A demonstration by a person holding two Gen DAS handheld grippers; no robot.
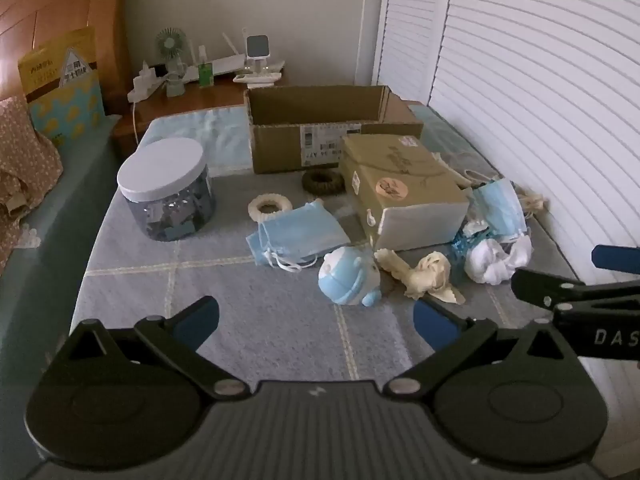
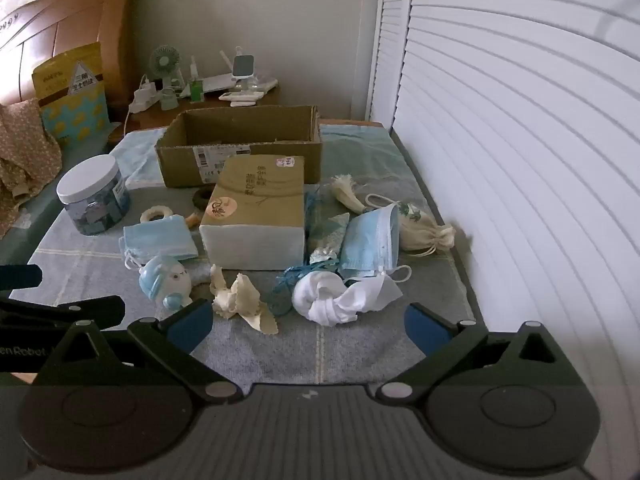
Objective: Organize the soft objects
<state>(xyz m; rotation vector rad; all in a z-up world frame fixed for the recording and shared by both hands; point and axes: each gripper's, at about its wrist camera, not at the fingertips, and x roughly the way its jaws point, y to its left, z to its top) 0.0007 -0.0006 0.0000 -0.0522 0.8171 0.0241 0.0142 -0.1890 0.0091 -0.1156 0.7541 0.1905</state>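
The left claw [image 1: 316,322] is hanging nearest the camera with its blue pads spread wide apart and nothing between them, and the right claw [image 2: 308,326] is doing the same over on its side. Both are pointing down at the bed [image 1: 256,332], where the soft things are lying in a messy bunch. Nothing seems put away yet, so the job looks like it is only just starting. A knotted white cloth [image 2: 336,298] is sitting just ahead of the right claw, with a crumpled cream cloth [image 2: 240,300] and a little blue doll [image 2: 166,280] beside it. A blue face mask [image 2: 370,242] is leaning near a cream drawstring pouch [image 2: 424,232], and a blue pouch [image 2: 160,238] is lying on the other side of a closed paper box [image 2: 256,216]. Two small rings [image 1: 268,206] are resting farther back. The open cardboard box [image 2: 240,148] behind everything is showing only bare inside walls, though its floor is hidden. The jar [image 1: 168,192] with the white lid is holding dark bits that are too blurry to name.
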